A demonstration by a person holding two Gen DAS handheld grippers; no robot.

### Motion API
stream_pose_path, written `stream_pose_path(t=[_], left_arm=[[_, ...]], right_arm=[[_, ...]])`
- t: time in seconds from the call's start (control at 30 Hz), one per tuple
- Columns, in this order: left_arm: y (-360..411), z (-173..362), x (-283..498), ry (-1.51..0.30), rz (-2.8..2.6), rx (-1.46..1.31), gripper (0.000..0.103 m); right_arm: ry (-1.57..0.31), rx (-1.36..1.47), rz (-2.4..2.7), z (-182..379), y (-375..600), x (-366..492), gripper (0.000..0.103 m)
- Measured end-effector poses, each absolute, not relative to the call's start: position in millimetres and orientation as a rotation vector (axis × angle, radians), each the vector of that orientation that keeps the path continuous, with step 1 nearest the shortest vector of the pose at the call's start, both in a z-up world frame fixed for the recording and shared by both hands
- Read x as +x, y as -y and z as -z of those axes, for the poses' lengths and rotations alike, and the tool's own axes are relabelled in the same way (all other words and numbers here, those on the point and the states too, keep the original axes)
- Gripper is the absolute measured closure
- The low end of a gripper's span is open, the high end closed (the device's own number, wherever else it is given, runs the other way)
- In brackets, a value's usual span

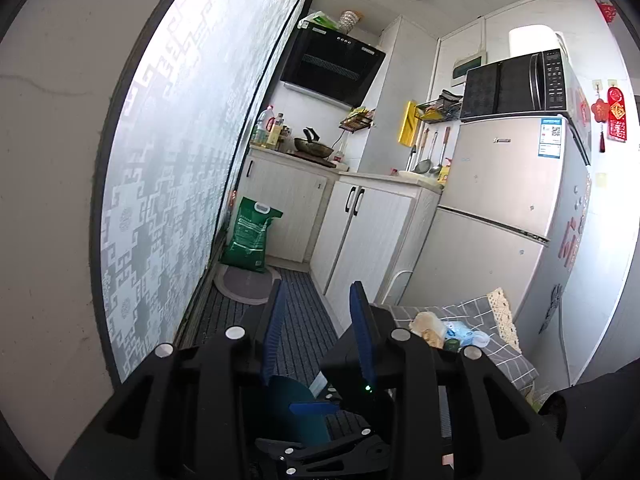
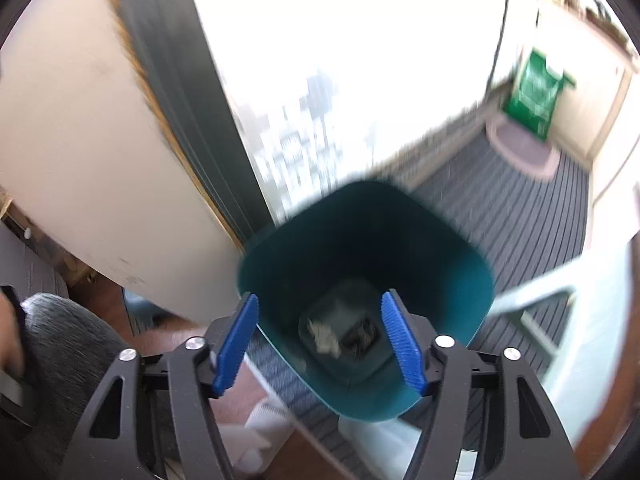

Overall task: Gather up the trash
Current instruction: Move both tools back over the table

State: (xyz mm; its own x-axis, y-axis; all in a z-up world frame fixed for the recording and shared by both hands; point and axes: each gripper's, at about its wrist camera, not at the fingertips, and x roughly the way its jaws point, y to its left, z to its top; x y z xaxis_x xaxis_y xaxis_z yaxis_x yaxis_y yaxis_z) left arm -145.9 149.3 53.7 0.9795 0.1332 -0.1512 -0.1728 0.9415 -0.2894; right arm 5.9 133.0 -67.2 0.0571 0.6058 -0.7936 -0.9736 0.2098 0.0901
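Right gripper [image 2: 320, 340] hangs over the teal bin [image 2: 440, 248], jaws apart; left gripper [image 1: 318, 320] parted too, both empty

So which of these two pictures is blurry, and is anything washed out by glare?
Right wrist view: motion-smeared, most along the teal bin rim and the striped floor mat; the window is blown out to white. Left wrist view: sharp, evenly lit, with the patterned window film bowed by the fisheye.

Daylight floods in through the frosted door [image 1: 168, 184], totally blown out in the right wrist view. That view's motion-blurred too, and both fisheyes bend the edges.
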Motion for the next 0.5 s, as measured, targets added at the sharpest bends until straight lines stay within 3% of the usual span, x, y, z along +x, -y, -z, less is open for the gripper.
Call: stream_pose_path(t=[0.3, 0.5], left_arm=[[-138.6, -69.3, -152.1, -0.012, -0.085, -0.360, 0.064], [-114.9, -70.6, -131.9, -0.044, -0.036, -0.338, 0.062]], right_arm=[[-0.627, -0.471, -1.195, -6.5, -83.5, 26.9, 0.044], [-0.587, -0.331, -1.097, -34.5, -22.8, 75.0, 0.044]])
